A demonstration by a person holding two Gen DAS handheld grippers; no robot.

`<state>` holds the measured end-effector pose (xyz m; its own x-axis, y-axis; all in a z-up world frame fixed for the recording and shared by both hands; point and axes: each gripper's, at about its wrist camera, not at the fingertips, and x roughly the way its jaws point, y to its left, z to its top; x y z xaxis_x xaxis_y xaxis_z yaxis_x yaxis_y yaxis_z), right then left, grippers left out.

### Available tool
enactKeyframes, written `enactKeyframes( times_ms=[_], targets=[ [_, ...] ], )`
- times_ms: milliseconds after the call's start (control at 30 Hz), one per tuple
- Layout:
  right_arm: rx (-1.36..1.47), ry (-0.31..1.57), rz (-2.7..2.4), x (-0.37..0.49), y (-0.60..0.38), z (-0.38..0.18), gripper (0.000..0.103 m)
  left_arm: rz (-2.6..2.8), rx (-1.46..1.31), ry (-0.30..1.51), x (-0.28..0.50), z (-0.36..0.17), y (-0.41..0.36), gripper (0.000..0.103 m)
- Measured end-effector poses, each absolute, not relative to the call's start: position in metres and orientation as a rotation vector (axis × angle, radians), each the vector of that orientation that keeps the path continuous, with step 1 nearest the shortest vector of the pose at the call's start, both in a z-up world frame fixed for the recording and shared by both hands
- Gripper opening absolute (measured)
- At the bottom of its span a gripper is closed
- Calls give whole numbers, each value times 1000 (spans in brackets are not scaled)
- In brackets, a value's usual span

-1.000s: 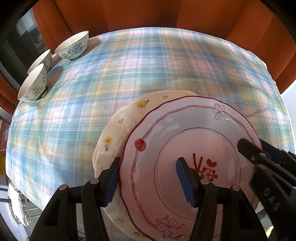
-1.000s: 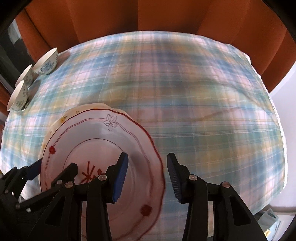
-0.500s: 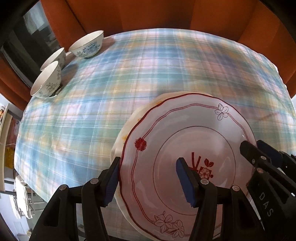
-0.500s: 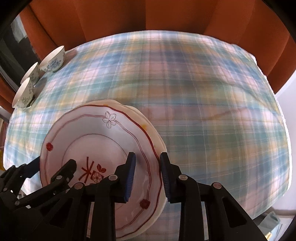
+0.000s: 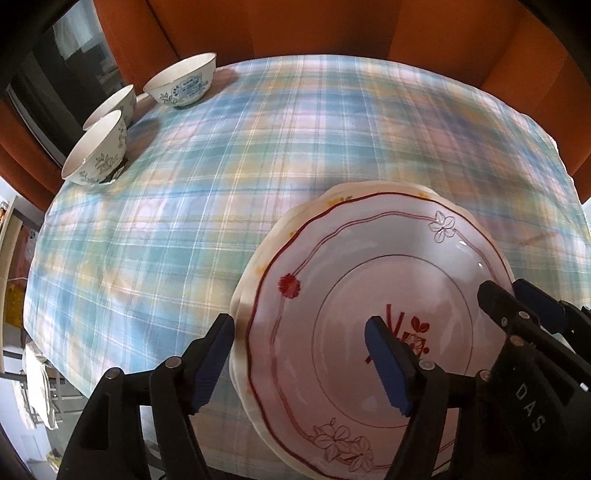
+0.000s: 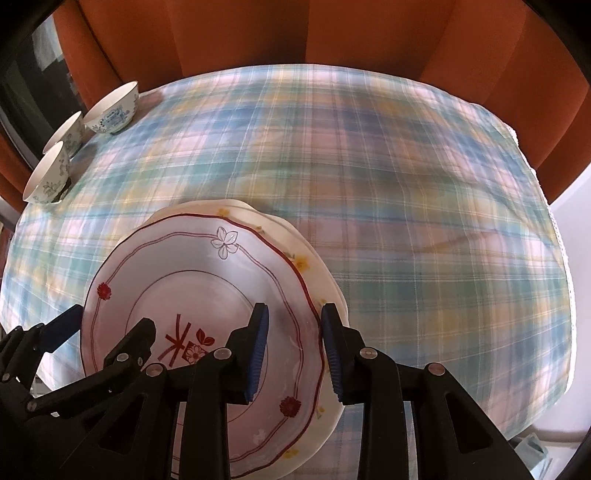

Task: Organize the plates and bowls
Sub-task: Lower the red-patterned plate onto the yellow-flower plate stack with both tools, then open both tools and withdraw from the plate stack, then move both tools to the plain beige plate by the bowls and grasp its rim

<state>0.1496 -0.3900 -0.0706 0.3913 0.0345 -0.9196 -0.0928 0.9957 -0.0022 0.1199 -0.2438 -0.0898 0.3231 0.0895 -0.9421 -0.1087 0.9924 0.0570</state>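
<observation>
Blue-green plaid tablecloth (image 5: 229,206) covering the table, faint brown streak toward its right side, rust-orange curtain (image 6: 295,33) behind, dark window (image 5: 70,74) at left

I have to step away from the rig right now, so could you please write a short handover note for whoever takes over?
Left gripper: open, straddling the left rim of the plate stack, gripping nothing.
Right gripper: jaws partly closed astride the stack's right rim; whether they actually pinch it cannot be told.
Plates: the red-trimmed plate sits on the yellow-flowered plate, slightly offset, near the front edge of the plaid tablecloth.
Bowls: three bowls stand apart at the far left corner.
Done: plates stacked. Left: square the stack, gather the bowls.
</observation>
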Motion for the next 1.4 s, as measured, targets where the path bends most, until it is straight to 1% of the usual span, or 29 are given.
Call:
enactKeyframes(
  times_ms=[33, 100, 133, 200, 333, 367, 467, 600, 900, 1067, 1233, 1400],
  targets=[
    [-54, 1168, 77, 150, -389, -70, 37, 131, -20, 1234, 119, -89, -241, 76],
    [-53, 1166, 64, 150, -388, -70, 46, 129, -28, 1230, 119, -89, -233, 80],
    [-49, 1162, 56, 149, -387, -69, 48, 126, -31, 1228, 119, -89, -229, 82],
    [-44, 1154, 41, 148, -384, -66, 56, 114, -37, 1225, 119, -87, -219, 85],
    [-26, 1144, 8, 145, -372, -61, 62, 69, -26, 1227, 119, -84, -198, 88],
    [-17, 1139, -4, 143, -366, -59, 64, 55, -24, 1226, 119, -84, -195, 91],
    [6, 1130, -19, 140, -349, -56, 74, -1, -7, 1227, 119, -81, -181, 93],
    [14, 1136, -30, 136, -320, -51, 77, -44, 13, 1218, 119, -74, -157, 93],
    [40, 1115, -37, 137, -244, -42, 77, -52, 14, 1184, 123, -64, -82, 93],
    [48, 1097, -30, 140, -193, -41, 77, -51, 31, 1156, 128, -59, -33, 90],
    [92, 1094, -23, 149, -146, -48, 77, -33, 31, 1164, 138, -60, 14, 89],
    [125, 1062, -22, 161, -111, -43, 77, 13, 61, 1090, 150, -45, 45, 89]
  ],
)
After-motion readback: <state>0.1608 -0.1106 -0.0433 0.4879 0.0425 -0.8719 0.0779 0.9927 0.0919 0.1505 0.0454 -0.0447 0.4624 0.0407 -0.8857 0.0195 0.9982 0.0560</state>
